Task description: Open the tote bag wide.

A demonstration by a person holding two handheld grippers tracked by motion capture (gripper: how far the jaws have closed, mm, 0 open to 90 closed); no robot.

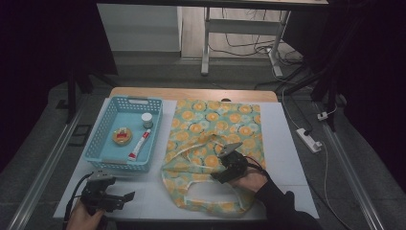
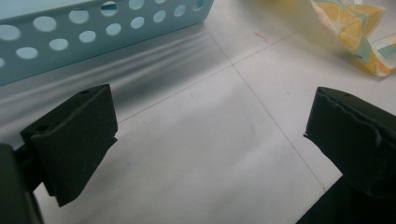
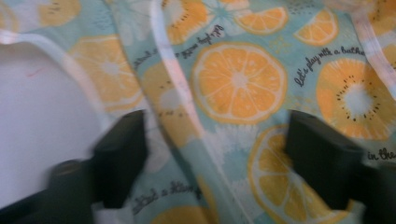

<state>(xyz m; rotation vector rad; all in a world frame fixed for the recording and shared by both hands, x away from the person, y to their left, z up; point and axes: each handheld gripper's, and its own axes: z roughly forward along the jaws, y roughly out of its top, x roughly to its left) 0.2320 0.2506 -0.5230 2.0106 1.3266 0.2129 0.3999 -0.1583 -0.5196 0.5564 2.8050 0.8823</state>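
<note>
Seen from above, a white surface (image 1: 292, 143) carries a pale blue basket (image 1: 107, 125) on the left and a bag printed with orange slices (image 1: 215, 143) lying flat beside it on the right. Inside the basket sit a round yellow item (image 1: 122, 136), a red-and-white tube (image 1: 139, 144) and a small white jar (image 1: 147, 119). The left hand-held gripper (image 1: 129, 196) rests low over bare surface just in front of the basket, its jaws spread and holding nothing. The right hand-held gripper (image 1: 229, 149) hovers over the lower part of the bag, near its looped handles.

Along the left hand-held gripper (image 2: 210, 126), both black jaws stand wide apart over the empty white surface, with the basket's perforated wall (image 2: 93, 28) ahead and a corner of the bag (image 2: 355, 28) at upper right.

Along the right hand-held gripper (image 3: 215, 154), the jaws are released, spread wide just above the citrus-print fabric (image 3: 238, 79); whether they touch it cannot be told through the blur.
</note>
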